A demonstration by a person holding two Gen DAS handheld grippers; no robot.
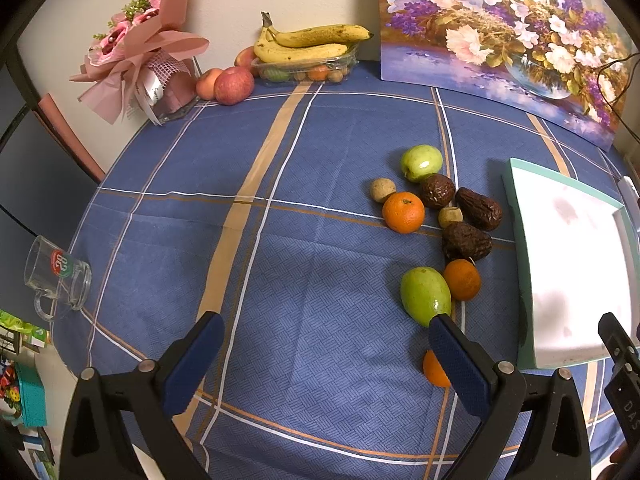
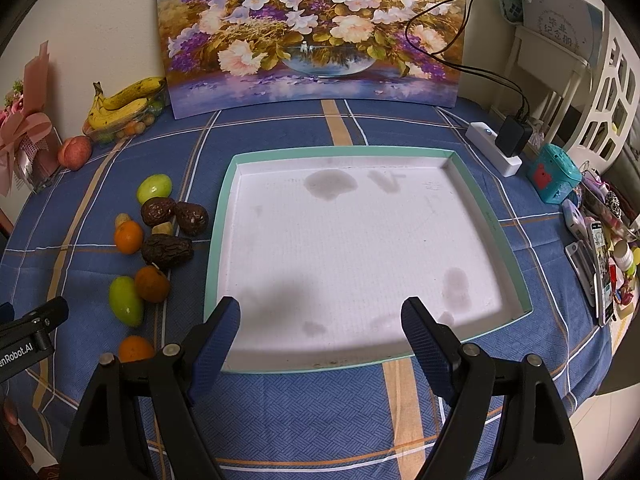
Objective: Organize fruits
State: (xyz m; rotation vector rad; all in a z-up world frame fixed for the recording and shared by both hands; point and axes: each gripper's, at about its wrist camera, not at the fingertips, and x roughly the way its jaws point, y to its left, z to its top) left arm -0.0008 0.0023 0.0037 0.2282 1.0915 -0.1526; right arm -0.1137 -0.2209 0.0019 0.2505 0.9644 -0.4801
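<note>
Loose fruit lies in a cluster on the blue checked tablecloth: a green apple (image 1: 421, 162), a green mango (image 1: 425, 295), oranges (image 1: 403, 212) (image 1: 462, 279) (image 1: 435, 370), dark wrinkled avocados (image 1: 478, 208) and small brown fruits (image 1: 382, 189). A shallow white tray with a teal rim (image 2: 218, 216) stands right of them, with nothing in it. My left gripper (image 1: 326, 344) is open, above the cloth, left of the mango. My right gripper (image 2: 320, 320) is open over the tray's near edge. The cluster also shows in the right wrist view (image 2: 166, 250).
At the back stand bananas on a plastic box of fruit (image 1: 308, 46), red apples (image 1: 233, 85), a pink bouquet (image 1: 140, 52) and a flower painting (image 2: 312, 32). A glass mug (image 1: 56, 280) sits at the left edge. A power strip (image 2: 496, 148) and clutter (image 2: 600, 248) lie right.
</note>
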